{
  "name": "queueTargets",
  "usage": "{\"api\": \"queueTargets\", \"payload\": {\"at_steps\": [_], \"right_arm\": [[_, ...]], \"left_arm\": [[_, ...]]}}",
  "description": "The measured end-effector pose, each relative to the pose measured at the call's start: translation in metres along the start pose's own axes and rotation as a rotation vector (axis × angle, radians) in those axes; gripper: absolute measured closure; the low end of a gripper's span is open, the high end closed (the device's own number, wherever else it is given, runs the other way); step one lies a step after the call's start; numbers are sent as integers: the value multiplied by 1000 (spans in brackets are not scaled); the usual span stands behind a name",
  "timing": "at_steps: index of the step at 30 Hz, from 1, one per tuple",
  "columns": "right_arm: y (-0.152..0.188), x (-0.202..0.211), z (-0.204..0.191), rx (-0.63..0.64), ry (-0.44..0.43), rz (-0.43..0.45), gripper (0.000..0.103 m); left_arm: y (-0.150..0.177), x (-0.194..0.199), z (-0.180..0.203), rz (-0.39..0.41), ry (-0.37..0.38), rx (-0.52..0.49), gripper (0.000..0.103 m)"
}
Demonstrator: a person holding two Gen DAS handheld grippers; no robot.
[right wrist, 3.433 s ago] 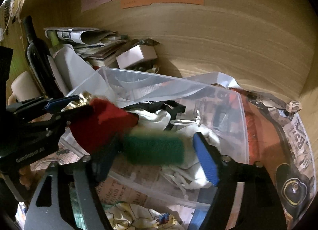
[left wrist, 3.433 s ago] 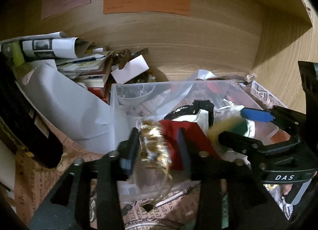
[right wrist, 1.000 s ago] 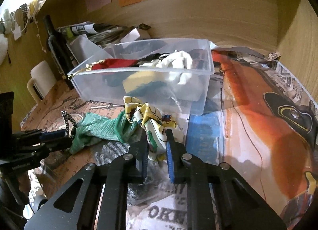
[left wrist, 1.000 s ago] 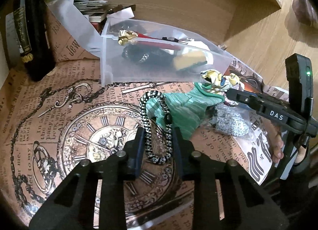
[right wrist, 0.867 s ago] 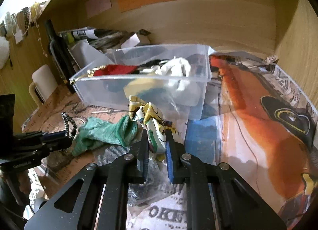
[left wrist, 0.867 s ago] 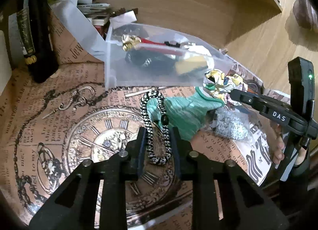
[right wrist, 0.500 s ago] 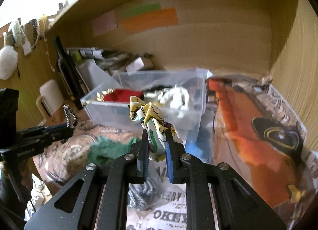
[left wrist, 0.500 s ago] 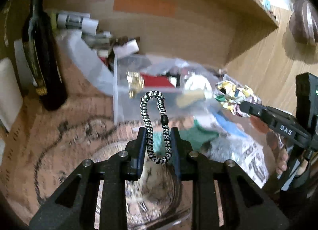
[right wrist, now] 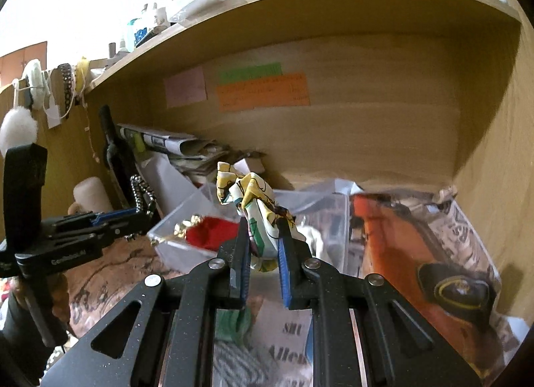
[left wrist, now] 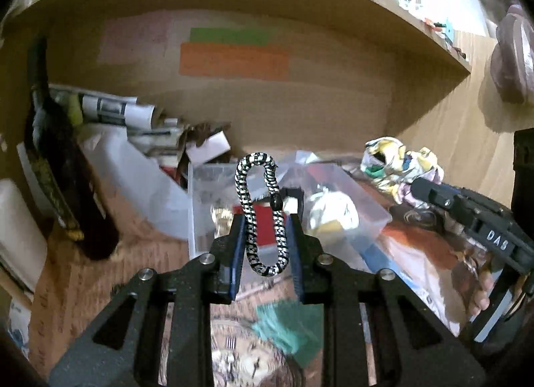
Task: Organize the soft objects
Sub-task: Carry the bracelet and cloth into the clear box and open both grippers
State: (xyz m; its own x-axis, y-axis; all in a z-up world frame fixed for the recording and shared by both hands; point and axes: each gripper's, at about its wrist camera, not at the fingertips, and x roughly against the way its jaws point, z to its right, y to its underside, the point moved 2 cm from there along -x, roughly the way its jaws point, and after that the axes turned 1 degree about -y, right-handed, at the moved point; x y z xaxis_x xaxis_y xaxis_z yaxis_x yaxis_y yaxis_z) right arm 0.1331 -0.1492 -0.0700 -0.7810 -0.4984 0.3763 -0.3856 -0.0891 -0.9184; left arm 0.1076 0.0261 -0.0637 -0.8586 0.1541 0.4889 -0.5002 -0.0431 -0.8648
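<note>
Left wrist view: the left gripper [left wrist: 265,236] has its two fingers drawn in close on a black-and-white braided loop [left wrist: 262,213], pinching its lower half between the blue pads. The loop stands upright, its top rising well above the fingertips and its bottom curve hanging just below them. Straight ahead of the claw, beyond the loop, sits a clear plastic bin [left wrist: 367,206] with a red cloth [left wrist: 263,223] and pale fabric inside. Below the fingers a green cloth [left wrist: 290,323] lies blurred on the printed table cover. To the right of the claw, the right gripper [left wrist: 417,183] holds a crumpled yellow patterned cloth [left wrist: 400,163] off the table, beside the bin. A dark bottle [left wrist: 63,180] stands far to the left.

Right wrist view: the right gripper [right wrist: 263,236] is nearly closed, its fingers clamped on the lower part of the yellow patterned cloth [right wrist: 253,200], which bunches upward above the tips. The bin [right wrist: 333,216] lies directly ahead, behind the cloth, with the red cloth [right wrist: 207,233] in its left end. To the left of the claw, the left gripper [right wrist: 147,210] holds the braided loop [right wrist: 140,193] upright, clear of the bin. The green cloth [right wrist: 233,320] shows below, between the fingers' bases.
</note>
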Motion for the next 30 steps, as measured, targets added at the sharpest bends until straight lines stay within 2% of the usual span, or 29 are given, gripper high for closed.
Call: {"api": "queueTargets", "payload": {"at_steps": [9, 18, 22, 27, 30], "right_arm": [[-7, -34, 8, 0, 21, -34, 90], [-3, -82, 19, 2, 65, -121, 90], [4, -97, 20, 9, 72, -163, 90], [10, -107, 19, 26, 75, -208, 90], [12, -111, 19, 21, 61, -232, 83]], "left_arm": [[-23, -39, 1, -29, 15, 2, 79], [-16, -102, -1, -170, 52, 30, 79], [-12, -119, 1, -209, 54, 26, 79], [-9, -131, 0, -231, 40, 32, 70], [-7, -131, -3, -229, 35, 39, 61]]}}
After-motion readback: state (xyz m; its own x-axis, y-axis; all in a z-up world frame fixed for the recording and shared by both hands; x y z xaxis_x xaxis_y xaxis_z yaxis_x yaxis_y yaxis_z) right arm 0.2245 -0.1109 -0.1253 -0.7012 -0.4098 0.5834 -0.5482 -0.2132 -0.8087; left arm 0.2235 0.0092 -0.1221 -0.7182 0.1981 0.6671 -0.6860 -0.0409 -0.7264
